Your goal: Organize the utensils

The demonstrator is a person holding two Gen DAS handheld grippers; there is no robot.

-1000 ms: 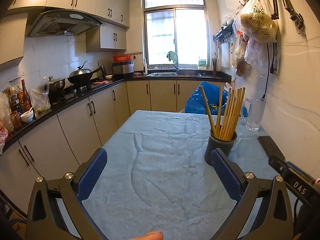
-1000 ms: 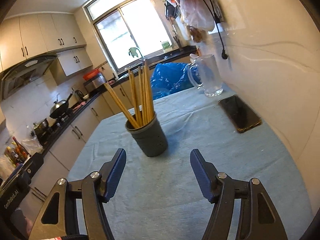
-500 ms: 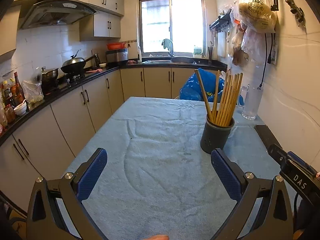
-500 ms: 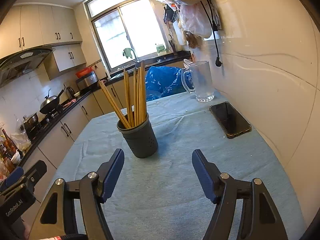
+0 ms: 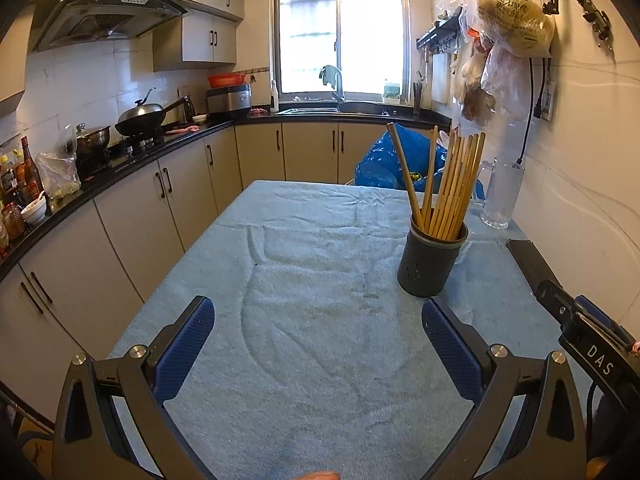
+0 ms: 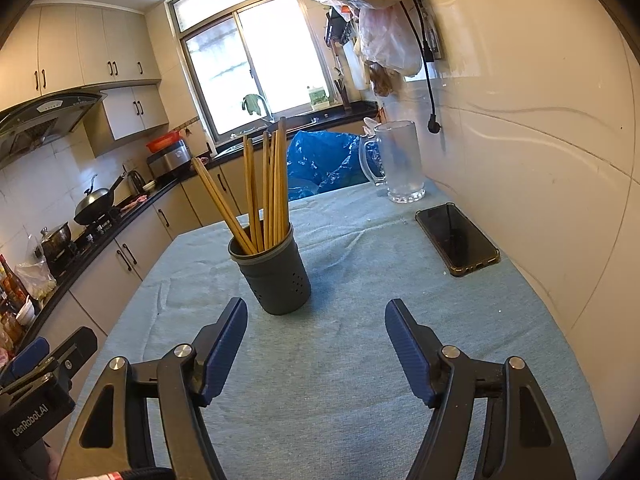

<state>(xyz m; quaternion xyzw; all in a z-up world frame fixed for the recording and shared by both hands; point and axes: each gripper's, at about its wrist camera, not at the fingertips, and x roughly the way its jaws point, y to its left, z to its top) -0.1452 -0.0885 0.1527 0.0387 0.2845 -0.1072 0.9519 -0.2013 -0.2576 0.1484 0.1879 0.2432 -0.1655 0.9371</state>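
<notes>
A bundle of slender wooden chopsticks (image 6: 264, 188) stands upright in a dark grey cylindrical holder (image 6: 276, 276), its matte plastic wall pierced by small round drain holes near the base; most sticks lean together, while one splays out at a slant to the holder's left in both views. The holder sits on a table covered with a pale blue terry cloth (image 5: 320, 280), soft and nubbly, creased in long shallow wrinkles. Beyond the holder, by the wall, stands a clear ribbed-glass pitcher (image 6: 398, 160) with a handle, and between pitcher and holder, closer to the wall, a black smartphone (image 6: 456, 238) lies flat, glossy-screened in a rubbery case. Behind the holder, past the table's far edge, a crinkled blue plastic bag (image 6: 320, 160) bulges. The right gripper (image 6: 316, 340) hovers just short of the holder, its two ridged blue pads spread wide and gripping nothing. The left gripper (image 5: 318, 344) hangs over bare cloth to the holder's left and nearer the camera, its textured blue pads likewise spread apart and empty, on black angular arms with silver rivets.
</notes>
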